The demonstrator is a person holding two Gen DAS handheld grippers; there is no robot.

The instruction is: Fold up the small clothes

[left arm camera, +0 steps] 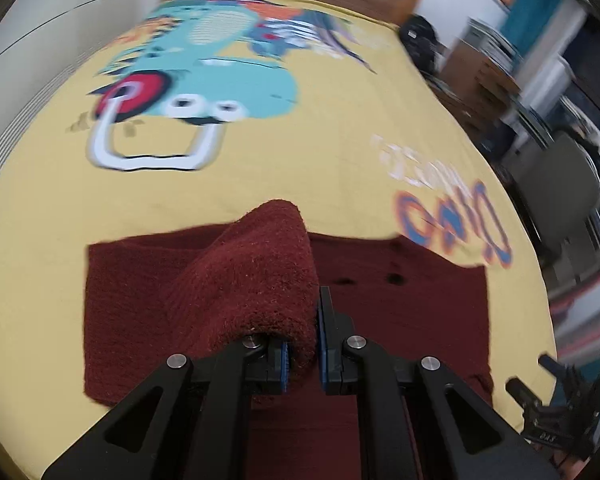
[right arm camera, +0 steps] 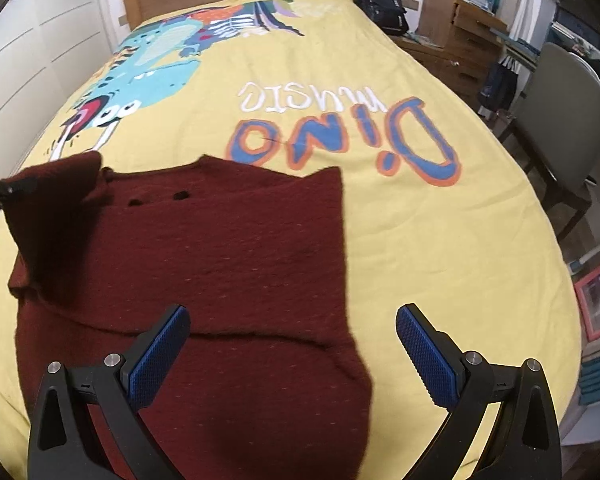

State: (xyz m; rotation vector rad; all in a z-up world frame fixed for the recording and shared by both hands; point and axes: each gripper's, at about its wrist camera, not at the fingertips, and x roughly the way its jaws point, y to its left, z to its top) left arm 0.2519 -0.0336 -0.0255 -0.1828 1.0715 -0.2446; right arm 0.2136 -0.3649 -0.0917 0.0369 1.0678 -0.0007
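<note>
Left gripper (left arm camera: 303,354) is clamped tight on a bunched-up flap of the dark red knit garment (right arm camera: 220,260), lifting it off the yellow dino bedspread (right arm camera: 420,240). Right gripper (right arm camera: 292,356) hangs over the garment's near edge, jaws wide apart, holding nothing.

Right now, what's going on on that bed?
A person with a handheld gripper in each hand is folding a dark red knit garment spread on a yellow dinosaur-print bedspread. The left gripper has its jaws shut on a bunched part of the garment and holds it lifted over the flat rest. The right gripper hovers above the near edge of the garment, jaws wide open and holding nothing. The fold is only partly made.
</note>
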